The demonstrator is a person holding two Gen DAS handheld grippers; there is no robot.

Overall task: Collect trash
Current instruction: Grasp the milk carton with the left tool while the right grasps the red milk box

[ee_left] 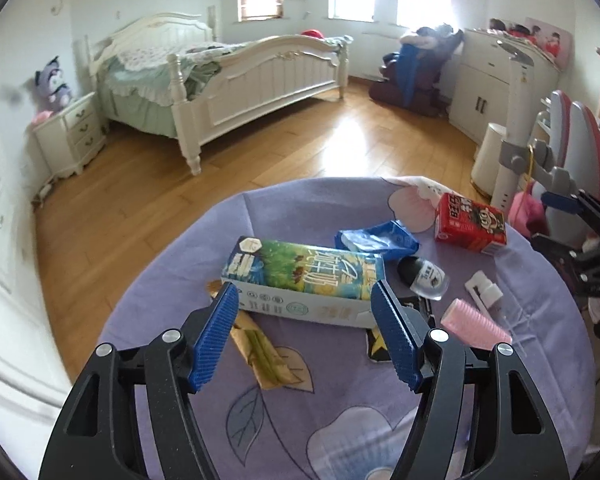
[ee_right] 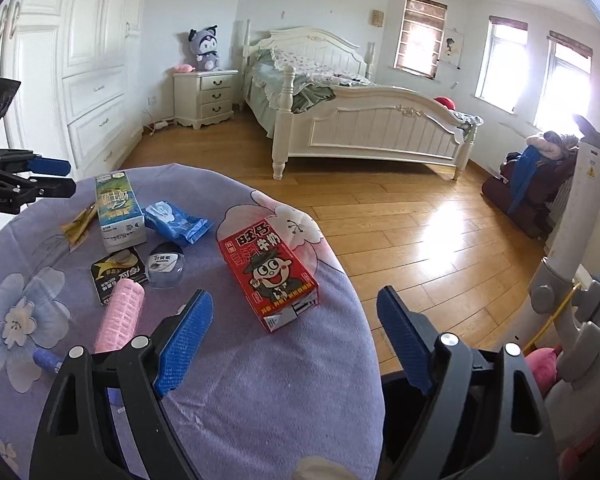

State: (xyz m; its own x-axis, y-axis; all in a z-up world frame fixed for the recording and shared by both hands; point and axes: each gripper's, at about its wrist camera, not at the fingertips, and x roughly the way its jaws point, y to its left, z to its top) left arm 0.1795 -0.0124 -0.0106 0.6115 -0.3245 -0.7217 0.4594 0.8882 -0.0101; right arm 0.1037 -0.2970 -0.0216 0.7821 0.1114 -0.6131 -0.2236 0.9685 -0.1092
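A round table under a purple flowered cloth (ee_left: 340,420) carries the trash. A green and blue milk carton (ee_left: 300,276) lies on its side just past my left gripper (ee_left: 305,292), which is open and not touching it. A red drink carton (ee_right: 268,272) lies just ahead of my right gripper (ee_right: 294,296), which is also open and empty. Around them lie a blue wrapper (ee_right: 176,222), a golden wrapper (ee_left: 260,352), a black snack packet (ee_right: 116,276), a small black-capped bottle (ee_right: 166,268) and a pink hair roller (ee_right: 120,316). Each gripper shows in the other's view: right gripper (ee_left: 580,210), left gripper (ee_right: 60,178).
The table edge (ee_right: 364,320) drops to a wooden floor (ee_right: 420,220). A white bed (ee_right: 360,120) and nightstand (ee_right: 204,96) stand beyond, and a white wardrobe (ee_right: 88,80) lines the left wall. A chair with grey and pink parts (ee_left: 560,152) crowds the table's right side.
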